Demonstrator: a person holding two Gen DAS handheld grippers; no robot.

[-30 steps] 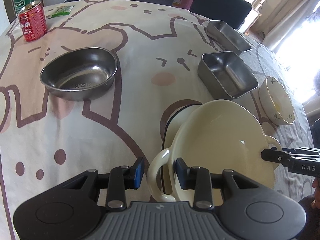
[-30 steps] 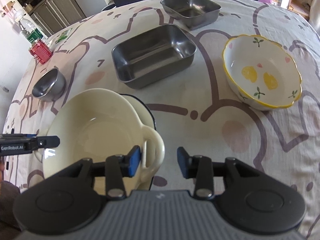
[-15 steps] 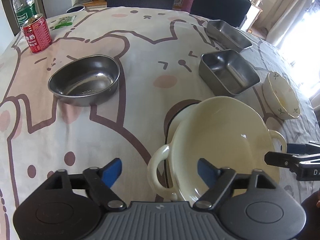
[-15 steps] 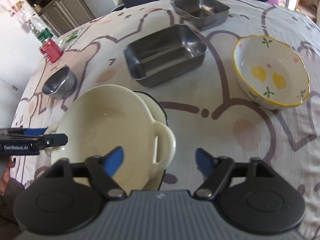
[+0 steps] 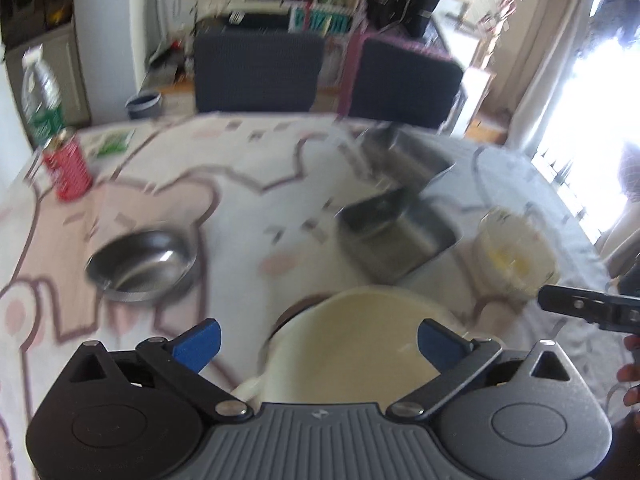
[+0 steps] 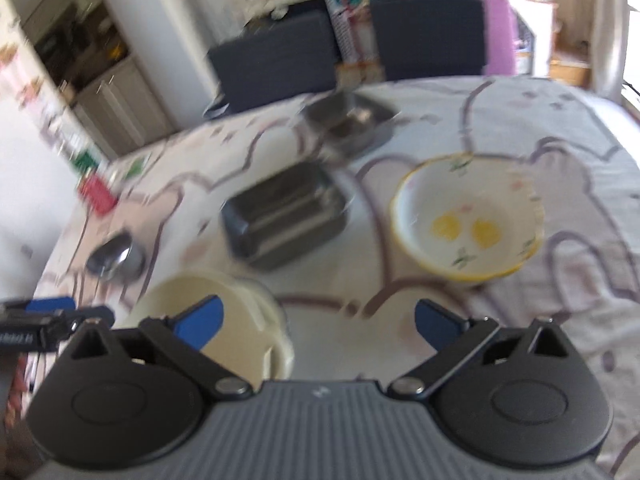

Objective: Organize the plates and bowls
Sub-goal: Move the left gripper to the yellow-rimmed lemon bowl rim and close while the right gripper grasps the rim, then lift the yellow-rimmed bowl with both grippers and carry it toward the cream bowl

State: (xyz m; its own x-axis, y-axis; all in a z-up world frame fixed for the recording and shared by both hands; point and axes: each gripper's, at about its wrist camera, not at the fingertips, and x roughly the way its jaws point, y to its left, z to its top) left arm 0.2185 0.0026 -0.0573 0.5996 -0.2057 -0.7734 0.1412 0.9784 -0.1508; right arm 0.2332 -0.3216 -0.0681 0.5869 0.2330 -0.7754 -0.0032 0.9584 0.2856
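Note:
A cream two-handled bowl (image 5: 360, 344) rests on another dark-rimmed cream dish on the tablecloth, right in front of both grippers. My left gripper (image 5: 319, 342) hovers above its near side, jaws opening wide, blue pads clear of the bowl. My right gripper (image 6: 319, 320) stands to the right of the cream bowl (image 6: 248, 320), jaws opening, with only cloth between the pads. A round steel bowl (image 5: 144, 266) lies to the left. A square steel tray (image 5: 396, 236), a second steel tray (image 5: 404, 156) and a flowered bowl (image 6: 468, 220) lie farther off. Both views are blurred.
A red can (image 5: 68, 170) and a water bottle (image 5: 40, 100) stand at the far left edge of the table. Two dark chairs (image 5: 260, 72) stand behind the table. Part of a hand (image 5: 632, 368) shows at the right edge.
Both grippers let go of the cream bowl's handles, opened wide, then lifted and tilted up, so more of the room shows. The bowl stays on the dish below it.

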